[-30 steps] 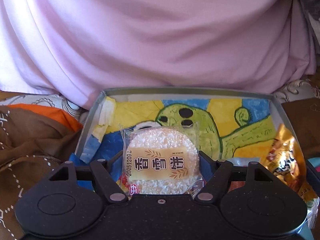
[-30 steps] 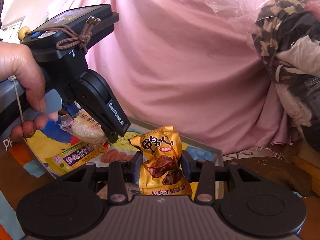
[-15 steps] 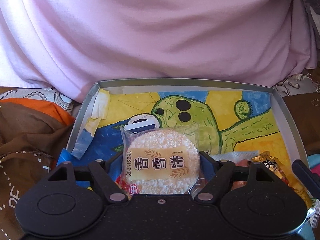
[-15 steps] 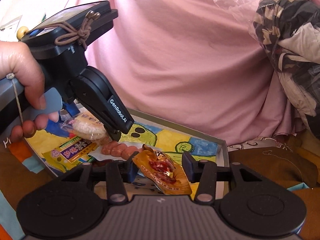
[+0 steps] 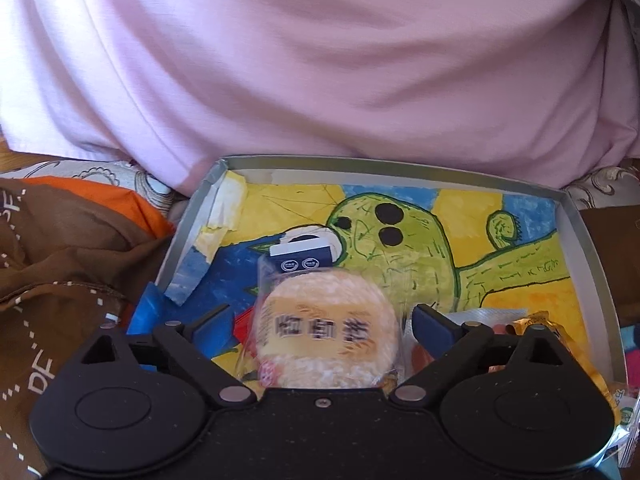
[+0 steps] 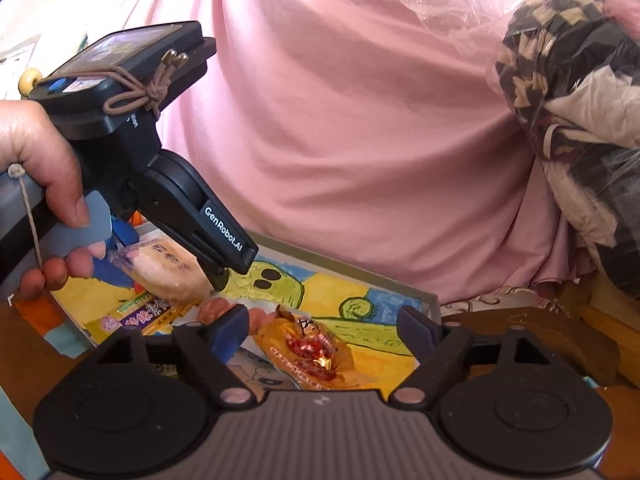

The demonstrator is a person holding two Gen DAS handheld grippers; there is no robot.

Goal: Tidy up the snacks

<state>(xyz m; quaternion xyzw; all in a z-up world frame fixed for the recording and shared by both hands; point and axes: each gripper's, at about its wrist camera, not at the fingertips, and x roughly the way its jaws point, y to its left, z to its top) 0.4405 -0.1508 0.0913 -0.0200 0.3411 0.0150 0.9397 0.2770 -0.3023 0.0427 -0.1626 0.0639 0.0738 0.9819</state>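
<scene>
A round rice cracker (image 5: 328, 332) in clear wrap hangs blurred between the spread fingers of my left gripper (image 5: 322, 318), with a gap on each side, over the grey tray (image 5: 400, 166) lined with a green cartoon drawing. In the right wrist view the cracker (image 6: 168, 272) sits just under the left gripper (image 6: 172, 258), which a hand holds. My right gripper (image 6: 326, 326) is open above an orange snack packet (image 6: 316, 354) that lies flat in the tray (image 6: 360, 270). That packet's edge (image 5: 536, 320) shows at the tray's right side.
A small dark blue box (image 5: 302, 258), a pack of sausages (image 6: 216, 308) and a yellow-purple packet (image 6: 148, 312) lie in the tray. Pink cloth (image 5: 320, 60) rises behind it. Brown fabric (image 5: 60, 248) lies to the left. A plastic bag of patterned cloth (image 6: 568, 92) hangs at right.
The right gripper opened and the orange packet dropped flat into the tray. The left gripper's fingers have just spread off the rice cracker, which now blurs. Both grippers moved lower over the tray.
</scene>
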